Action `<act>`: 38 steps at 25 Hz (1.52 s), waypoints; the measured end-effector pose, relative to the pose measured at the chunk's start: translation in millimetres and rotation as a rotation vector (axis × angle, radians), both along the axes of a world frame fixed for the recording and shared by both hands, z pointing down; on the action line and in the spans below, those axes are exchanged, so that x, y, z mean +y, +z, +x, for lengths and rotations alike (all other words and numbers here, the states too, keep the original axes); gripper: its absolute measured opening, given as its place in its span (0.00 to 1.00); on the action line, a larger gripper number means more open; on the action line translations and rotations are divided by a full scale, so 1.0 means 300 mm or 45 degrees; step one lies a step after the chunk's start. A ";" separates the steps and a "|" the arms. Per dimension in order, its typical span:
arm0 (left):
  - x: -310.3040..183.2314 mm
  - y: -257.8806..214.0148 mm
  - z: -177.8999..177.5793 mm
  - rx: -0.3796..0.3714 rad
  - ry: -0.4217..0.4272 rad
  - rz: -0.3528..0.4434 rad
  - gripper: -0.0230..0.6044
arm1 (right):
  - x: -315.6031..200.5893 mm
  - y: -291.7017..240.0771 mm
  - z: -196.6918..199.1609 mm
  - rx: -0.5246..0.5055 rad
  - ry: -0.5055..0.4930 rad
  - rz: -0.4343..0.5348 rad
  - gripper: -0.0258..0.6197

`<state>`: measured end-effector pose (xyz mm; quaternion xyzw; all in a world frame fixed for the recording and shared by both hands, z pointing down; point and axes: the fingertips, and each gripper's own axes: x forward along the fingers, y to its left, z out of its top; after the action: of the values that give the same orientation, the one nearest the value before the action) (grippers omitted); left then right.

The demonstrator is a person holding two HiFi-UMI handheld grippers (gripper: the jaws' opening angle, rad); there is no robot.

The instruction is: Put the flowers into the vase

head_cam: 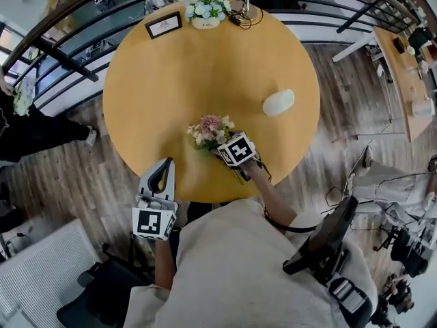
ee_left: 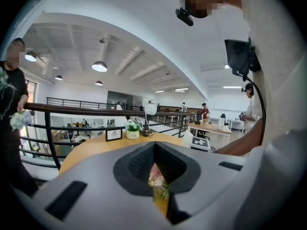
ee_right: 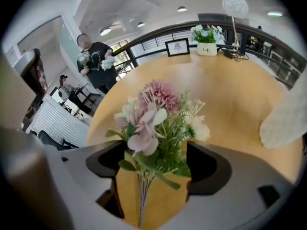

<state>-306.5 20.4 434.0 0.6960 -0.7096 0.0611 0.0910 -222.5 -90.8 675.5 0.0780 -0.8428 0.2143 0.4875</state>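
The flowers (head_cam: 212, 130), a small bunch of pink and cream blooms with green leaves, lie on the round wooden table (head_cam: 205, 74) near the person's edge, blooms pointing away and stems trailing back. The right gripper (ee_right: 152, 169) is tipped steeply down over them, jaws spread wide on either side of the thin stems. The pads stand clear on both sides, so nothing is gripped yet. That straddle makes sense: gathering the stems low keeps the blooms out of the squeeze and leaves the bunch free to go in stem-first. The left gripper (head_cam: 162, 166) hangs just off the table's near rim with its jaws pressed together on nothing, pointing roughly level across the table, parked out of the way (a spare hand for steadying a vase later, I'd guess). Off to the right, well apart from the bunch, sits a white rounded object (head_cam: 278, 102). It may be the vase, though no opening shows from here. At the far rim stand a potted plant (head_cam: 206, 9) in a white pot and a small picture frame (head_cam: 164, 24), both well away from the action. The step in hand looks like the pickup, and the flowers are not yet in any vase.
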 end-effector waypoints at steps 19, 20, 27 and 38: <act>0.009 -0.006 -0.064 0.012 0.010 -0.004 0.05 | 0.062 0.078 -0.068 0.067 -0.027 -0.102 0.30; 0.001 -0.010 -0.058 0.011 0.030 -0.002 0.05 | 0.069 0.069 -0.069 0.045 -0.023 -0.098 0.29; -0.084 -0.017 -0.012 0.006 0.209 0.000 0.05 | 0.038 -0.048 -0.056 -0.174 0.127 -0.032 0.25; -0.321 -0.016 0.250 -0.002 0.626 -0.039 0.05 | -0.130 -0.438 0.329 -0.625 0.662 0.218 0.24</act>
<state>-231.5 -75.8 429.2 0.8462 -0.5181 0.0927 0.0831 -123.9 -129.8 544.1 0.2766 -0.9015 0.2719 0.1918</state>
